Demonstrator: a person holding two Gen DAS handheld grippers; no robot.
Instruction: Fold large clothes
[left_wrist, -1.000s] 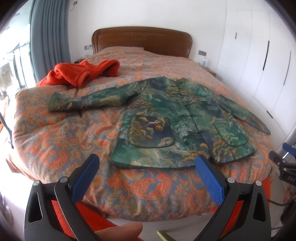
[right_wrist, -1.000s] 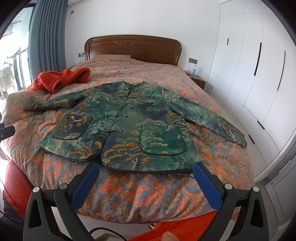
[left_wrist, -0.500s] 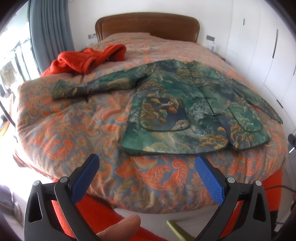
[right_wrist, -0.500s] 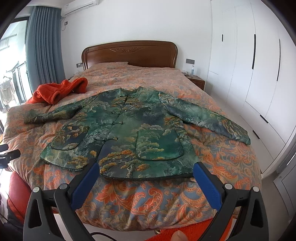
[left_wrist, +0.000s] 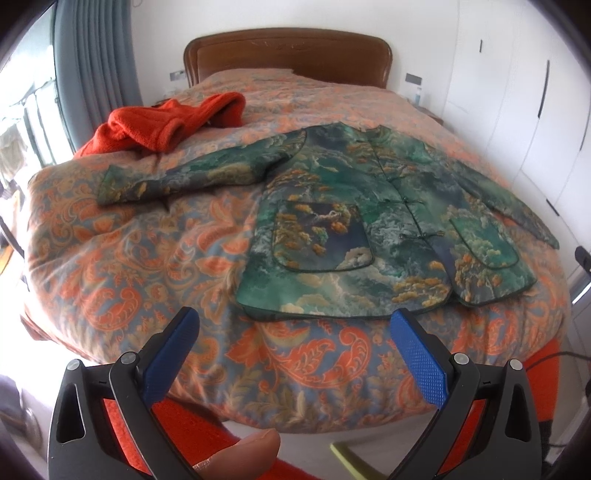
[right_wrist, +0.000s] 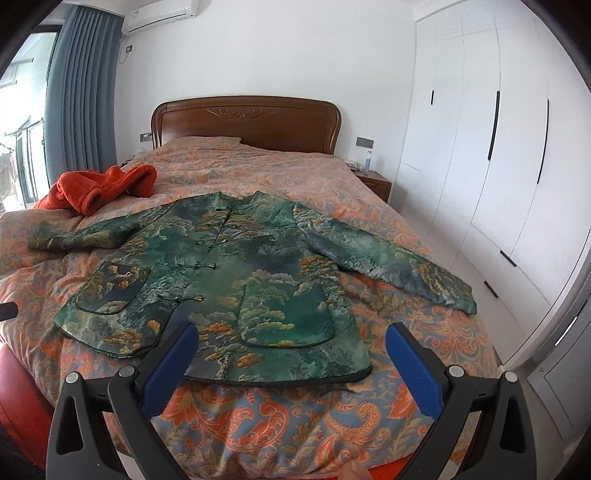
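Note:
A green patterned jacket lies flat and front-up on the bed, both sleeves spread out to the sides, hem towards me. My left gripper hangs open above the foot of the bed, just short of the hem's left corner. My right gripper is open too, its fingers framing the hem's right half from above. Neither holds anything. A fingertip shows under the left gripper.
The bed carries an orange and blue paisley quilt and has a wooden headboard. A red fleece garment lies bunched at the far left. White wardrobes line the right wall. A nightstand holds a bottle.
Both grippers have moved closer to the bed and the jacket's hem. The right view has risen and tilted up. Both stay open and the jacket has not moved.

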